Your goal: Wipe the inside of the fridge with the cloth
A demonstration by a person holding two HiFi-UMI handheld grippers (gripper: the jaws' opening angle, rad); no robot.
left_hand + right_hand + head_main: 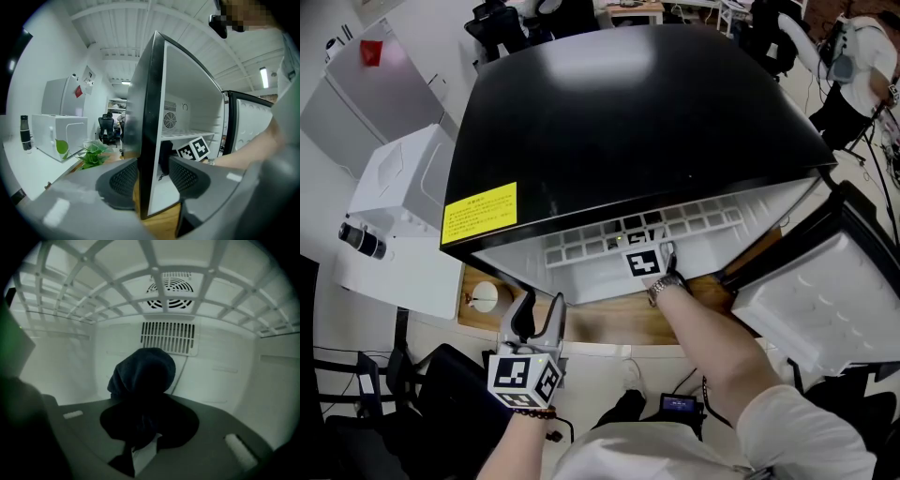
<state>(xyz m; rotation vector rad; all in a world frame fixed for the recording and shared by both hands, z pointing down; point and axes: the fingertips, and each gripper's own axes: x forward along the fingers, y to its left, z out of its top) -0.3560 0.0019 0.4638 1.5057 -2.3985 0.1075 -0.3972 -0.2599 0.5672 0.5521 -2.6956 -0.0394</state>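
Observation:
A black mini fridge stands on a wooden table with its door swung open to the right. My right gripper reaches inside, shut on a dark cloth bunched in front of the white back wall and its vent. From the head view only that gripper's marker cube shows, at the fridge mouth. My left gripper is open and straddles the fridge's left front wall edge, one jaw on each side of it. It shows at the fridge's lower left corner.
A wire shelf spans the fridge above the cloth. Left of the fridge are a white appliance, a dark bottle and a green plant. A person stands at the far right.

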